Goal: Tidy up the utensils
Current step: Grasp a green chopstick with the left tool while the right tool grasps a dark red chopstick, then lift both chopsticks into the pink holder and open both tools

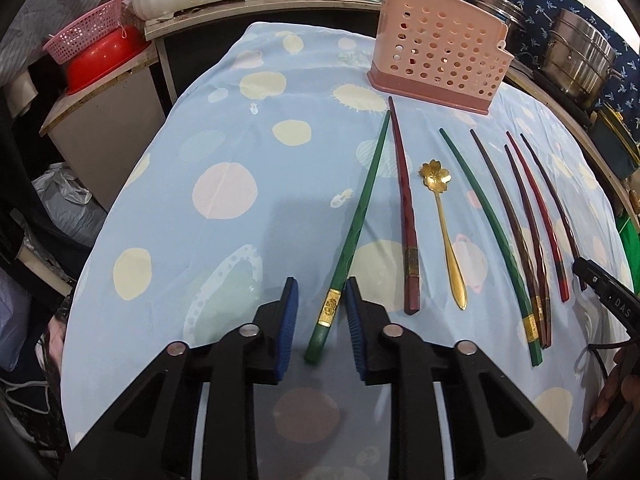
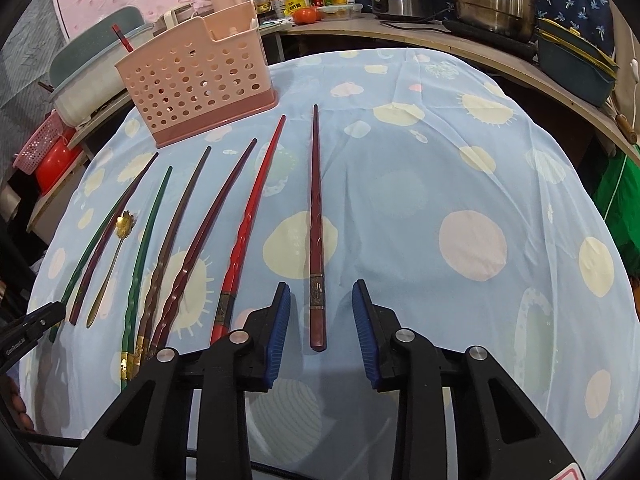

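Evidently I hold the left gripper (image 1: pixel 318 322) wide open astride the green chopstick (image 1: pixel 352 236) and the right gripper (image 2: pixel 318 320) likewise around the maroon chopstick (image 2: pixel 316 232), both empty, ready for the pink holder (image 1: pixel 436 48) at upper right of the left view.

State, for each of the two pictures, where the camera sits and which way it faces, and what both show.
Left wrist view: sits on the left gripper, looking forward along its open fingers at a green chopstick; the right gripper's tip shows at right.
Right wrist view: sits on the right gripper, open around a dark red chopstick; the left gripper's tip shows at left.
Shared: pink holder, gold spoon, dotted blue cloth.
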